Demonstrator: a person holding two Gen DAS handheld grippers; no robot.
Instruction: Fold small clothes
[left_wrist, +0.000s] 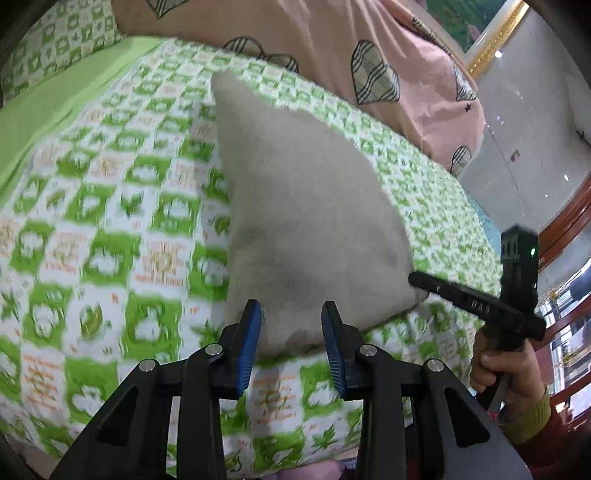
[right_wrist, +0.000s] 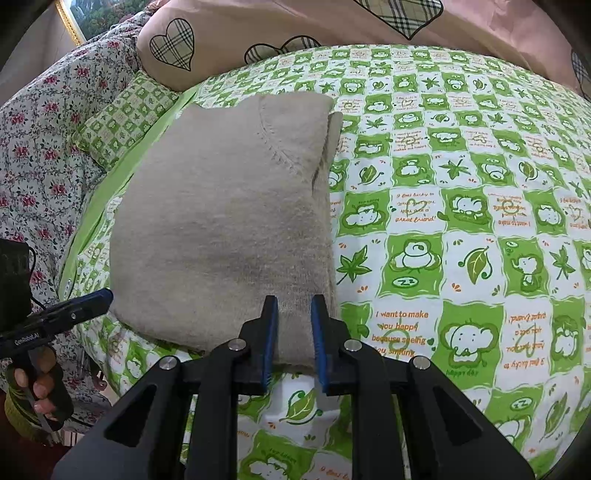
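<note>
A folded beige knit sweater (right_wrist: 225, 229) lies on the green-checked bedsheet (right_wrist: 461, 229). At its near left edge the left gripper (left_wrist: 291, 314) stands parted, pads off the cloth. At its near right corner the right gripper (right_wrist: 294, 306) is narrowly parted over the hem; grip unclear.

A home bedroom: patterned bedsheet (right_wrist: 461, 229), heart-print quilt (left_wrist: 332, 55).

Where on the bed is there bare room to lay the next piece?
The widest bare stretch of green sheet lies right of the folded beige garment, up to the pink heart quilt. Crowded on its left: floral bedding, the small green pillow and the left hand-held gripper.
</note>
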